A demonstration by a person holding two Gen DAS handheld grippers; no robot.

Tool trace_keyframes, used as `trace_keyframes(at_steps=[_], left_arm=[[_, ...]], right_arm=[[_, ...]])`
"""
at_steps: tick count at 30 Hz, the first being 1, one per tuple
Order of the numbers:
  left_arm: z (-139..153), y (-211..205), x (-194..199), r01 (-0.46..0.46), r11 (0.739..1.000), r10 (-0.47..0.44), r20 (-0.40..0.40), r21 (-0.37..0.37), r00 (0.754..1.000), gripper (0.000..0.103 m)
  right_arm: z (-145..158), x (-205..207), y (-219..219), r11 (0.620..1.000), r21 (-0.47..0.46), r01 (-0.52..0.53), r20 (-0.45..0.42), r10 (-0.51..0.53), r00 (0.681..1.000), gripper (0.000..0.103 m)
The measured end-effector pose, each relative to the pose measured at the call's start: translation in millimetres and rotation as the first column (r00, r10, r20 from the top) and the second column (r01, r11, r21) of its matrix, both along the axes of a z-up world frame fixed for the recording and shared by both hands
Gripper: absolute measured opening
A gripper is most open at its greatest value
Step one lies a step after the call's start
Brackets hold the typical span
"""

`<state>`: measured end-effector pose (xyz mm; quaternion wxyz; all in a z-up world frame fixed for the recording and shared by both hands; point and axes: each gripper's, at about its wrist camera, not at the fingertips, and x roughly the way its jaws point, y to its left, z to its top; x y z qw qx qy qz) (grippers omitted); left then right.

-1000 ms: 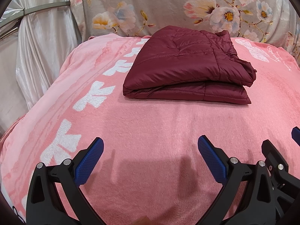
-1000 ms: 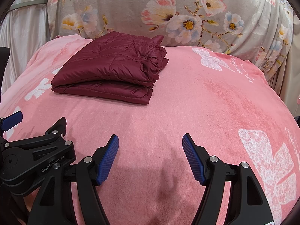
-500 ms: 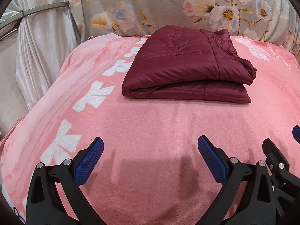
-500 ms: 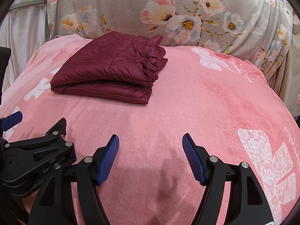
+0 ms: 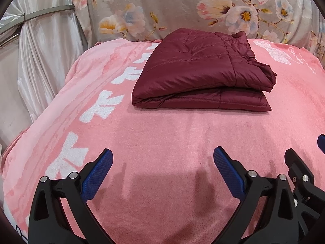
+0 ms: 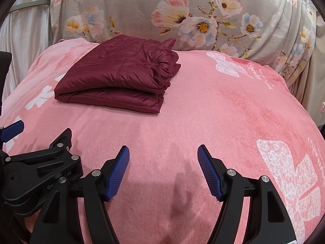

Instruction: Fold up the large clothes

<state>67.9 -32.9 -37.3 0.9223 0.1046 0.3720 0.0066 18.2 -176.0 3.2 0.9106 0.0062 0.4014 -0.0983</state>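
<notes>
**A:** ok so the puffer jacket (image 5: 195, 69) is solid dark maroon, quilted stitch lines, yeah?

**B:** yep. the blanket (image 5: 162, 142) under it is salmon pink with white butterfly prints plus white script near its far right corner

**A:** and the backdrop cloth (image 6: 142, 6)?

**B:** grey-beige, big pink and white flowers, yellow centres. gripper pads (image 6: 118, 172) are blue on black frames, curtain (image 5: 46, 61) is shiny white

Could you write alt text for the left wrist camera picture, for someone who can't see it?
A folded maroon puffer jacket lies on a pink blanket with white butterfly prints, a floral cloth draped behind it. In the foreground the left tool is open and empty above the blanket, blue pads spread apart.
</notes>
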Motion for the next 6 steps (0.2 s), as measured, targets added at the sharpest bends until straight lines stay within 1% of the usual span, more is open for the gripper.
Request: trace_keyframes(at_steps=[6], left_arm=[[0.8,2.1,2.4,0.006,1.0,-0.006,0.004,0.003,1.0,0.095]], right_arm=[[-0.4,0.2,-1.1,1.0,0.001,-0.002,0.0,0.002,1.0,0.069]])
